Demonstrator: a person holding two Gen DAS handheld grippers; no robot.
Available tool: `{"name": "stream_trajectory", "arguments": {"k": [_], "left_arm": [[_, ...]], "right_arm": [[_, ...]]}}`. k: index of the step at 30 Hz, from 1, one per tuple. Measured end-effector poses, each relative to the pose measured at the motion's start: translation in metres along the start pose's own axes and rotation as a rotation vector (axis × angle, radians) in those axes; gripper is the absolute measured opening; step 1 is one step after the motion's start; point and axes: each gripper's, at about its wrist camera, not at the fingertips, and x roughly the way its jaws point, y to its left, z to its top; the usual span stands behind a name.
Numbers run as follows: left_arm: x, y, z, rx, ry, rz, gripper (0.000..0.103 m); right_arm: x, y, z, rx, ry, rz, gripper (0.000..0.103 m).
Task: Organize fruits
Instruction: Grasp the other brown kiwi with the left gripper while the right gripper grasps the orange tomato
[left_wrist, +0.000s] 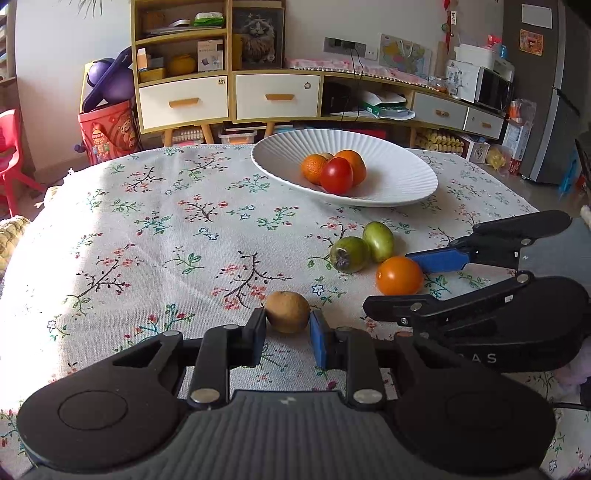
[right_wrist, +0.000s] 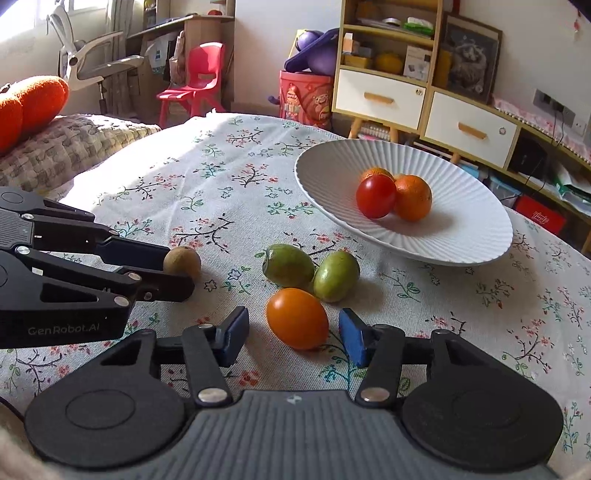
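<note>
The counter (right_wrist: 184, 177) carries a cloth printed with small flowers and twigs. On its far side sits my white ribbed bowl (right_wrist: 461, 236), wide and shallow, tilted in the fisheye. In it lie two oranges (right_wrist: 413, 197) and a glossy red tomato (right_wrist: 375, 201), touching each other.

Nearer me, on the cloth, two green fruits (right_wrist: 288, 265) lie side by side and touching, both egg-shaped; in the right wrist view their long axes splay apart, and the left one shows a dark stem end in the left wrist view. Just in front of them is the orange tomato (right_wrist: 297, 324), smooth and oval, its long axis running from upper left to lower right.

Smallest is the brown fruit (left_wrist: 287, 312), dull and rough, roundish, with a small dimple on top.

My left gripper (left_wrist: 287, 325) is clamped on the brown fruit, both pads pressed to its sides. My right gripper (right_wrist: 293, 332) stands around the orange tomato, with a gap at each blue pad, so nothing is held.

The left gripper's body reads "GenRobot.AI".
</note>
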Motion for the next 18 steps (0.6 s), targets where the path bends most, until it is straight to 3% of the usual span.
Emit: {"name": "stream_trajectory", "arguments": {"k": [9, 18], "left_arm": [[0.0013, 0.0001, -0.0001, 0.003, 0.003, 0.004, 0.009], [0.0015, -0.0001, 0.0, 0.001, 0.004, 0.003, 0.009]], "right_arm": [[-0.003, -0.0039, -0.0002, 0.018, 0.007, 0.01, 0.032], [-0.0063, -0.0054, -0.0003, 0.027, 0.013, 0.02, 0.03]]}}
